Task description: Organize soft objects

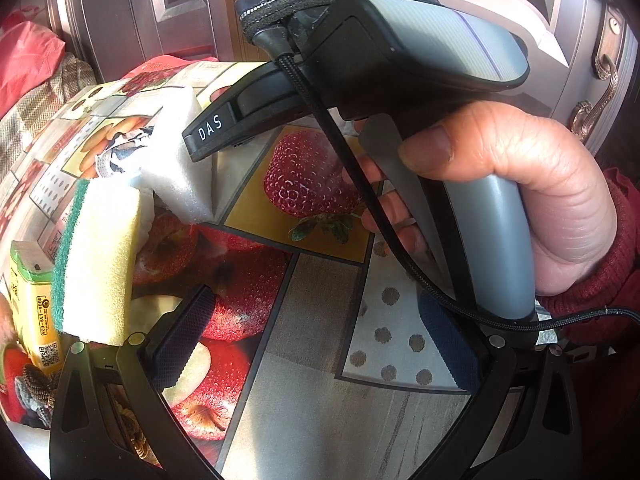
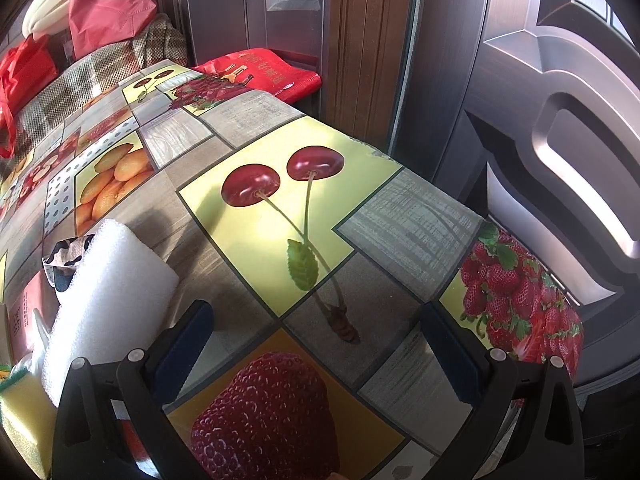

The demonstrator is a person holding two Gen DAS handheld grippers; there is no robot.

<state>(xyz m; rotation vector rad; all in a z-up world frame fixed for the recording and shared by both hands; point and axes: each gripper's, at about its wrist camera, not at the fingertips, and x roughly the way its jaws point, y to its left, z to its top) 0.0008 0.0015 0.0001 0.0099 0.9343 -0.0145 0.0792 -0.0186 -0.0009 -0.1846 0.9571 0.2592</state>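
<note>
My left gripper (image 1: 320,340) stands wide open over the fruit-print tablecloth (image 1: 320,400), nothing between its pads. I take the white foam block (image 1: 176,160) as my landmark. Left of and below it in the left wrist view, a yellow sponge with a green scouring side (image 1: 96,264) stands tilted on end, its upper corner touching the foam. Below the sponge, partly hidden behind it, is a yellow carton with a green top (image 1: 34,300); something brown and knitted (image 1: 38,384) lies beside its base, too cut off to name. A black-and-white patterned cloth (image 1: 120,152) is tucked against the foam's left side. Right of the foam, the printed strawberry panel (image 1: 312,184) lies bare. Across that panel reaches my other handle: a hand (image 1: 520,192) in a red knit sleeve (image 1: 608,280) grips the grey-and-black tool, whose black tip marked DAS (image 1: 212,132) sits in front of the foam's right edge, with a braided cable (image 1: 360,200) hanging down.

My right gripper (image 2: 316,344) is also spread open and empty. There the foam block (image 2: 108,304) lies just beside my left pad (image 2: 184,352), with the patterned cloth (image 2: 64,256) behind it and a corner of the sponge (image 2: 24,412) lower left. Right of the foam the cherry panel (image 2: 280,216) is bare. Far beyond the foam, off the table's end, sit a red bag (image 2: 108,8) and a red printed bag (image 2: 260,68); a brown panelled door (image 2: 560,160) stands to the right.
</note>
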